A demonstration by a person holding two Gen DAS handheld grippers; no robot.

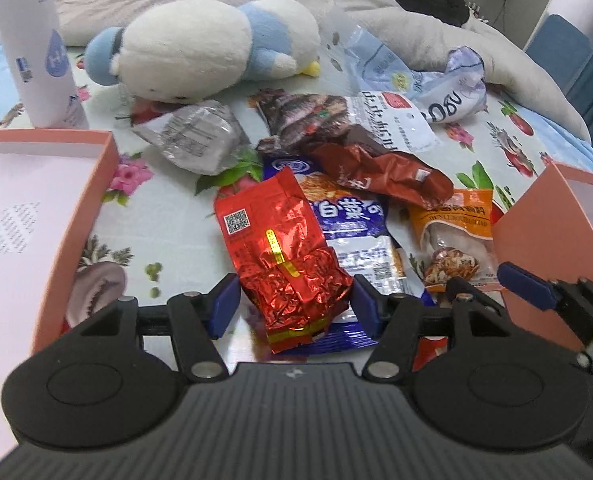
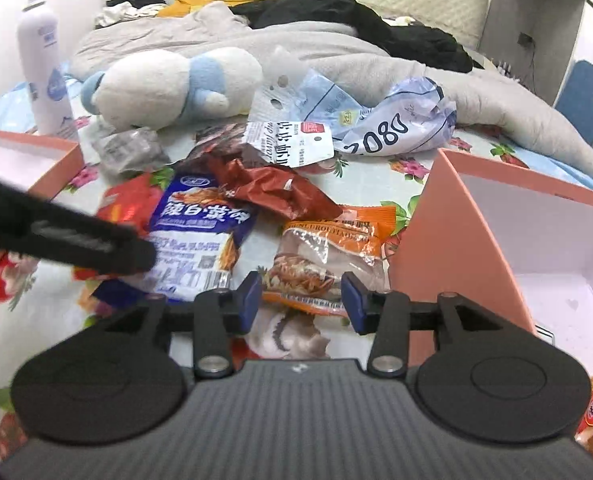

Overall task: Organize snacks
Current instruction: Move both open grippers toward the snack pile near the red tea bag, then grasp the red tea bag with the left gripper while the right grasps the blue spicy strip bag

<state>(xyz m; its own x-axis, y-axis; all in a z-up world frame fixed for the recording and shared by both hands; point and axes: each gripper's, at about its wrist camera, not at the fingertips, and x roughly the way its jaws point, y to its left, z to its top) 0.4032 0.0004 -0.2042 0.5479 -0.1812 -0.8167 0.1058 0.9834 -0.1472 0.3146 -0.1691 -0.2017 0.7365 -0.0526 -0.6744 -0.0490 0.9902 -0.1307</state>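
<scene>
Left gripper [image 1: 294, 304] has its jaws apart, one on each side of the red pouch [image 1: 284, 256] but not pinching it. That pouch lies at the near edge of the snack pile, partly on the blue bag [image 1: 348, 216], between the left box [image 1: 76, 216] and the right box [image 1: 544, 240]. Its crinkled foil looks light, thin and easily crushed, probably a little slick; a hold across the puffed lower body, where the jaws now stand, should serve better than the flat sealed top. Right gripper [image 2: 301, 294] is open too, poised over the orange pack [image 2: 324, 256] just beside the right box [image 2: 448, 240]. This pack looks soft and floppy, so its near edge or middle seems the best place to grip.
</scene>
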